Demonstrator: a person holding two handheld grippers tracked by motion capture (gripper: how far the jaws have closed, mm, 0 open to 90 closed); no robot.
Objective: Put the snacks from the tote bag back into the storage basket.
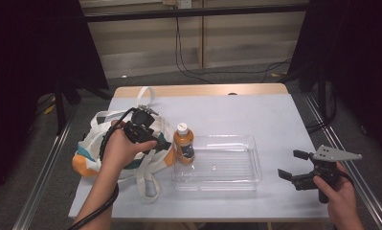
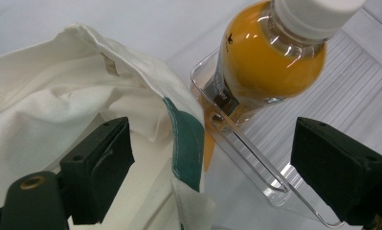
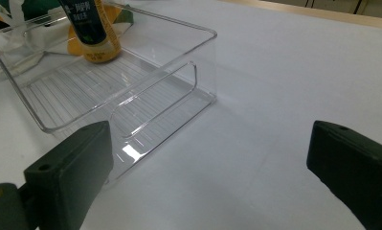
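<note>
Left gripper [image 2: 212, 158], jaws spread and empty, is held above the tote bag [image 2: 59, 96] beside the juice bottle [image 2: 270, 57] upright in the clear tray [image 1: 255, 158]; rigid, smooth, probably heavy, best gripped mid-body.

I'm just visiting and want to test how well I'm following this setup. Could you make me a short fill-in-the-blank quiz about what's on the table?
1. The bottle of orange drink stands upright inside the clear ____.
2. The bottle's cap is ____ in colour.
3. The left gripper hovers over the cloth ____, jaws open.
4. The right gripper holds ____ between its open jaws.

Missing words: tray; white; bag; nothing
</note>
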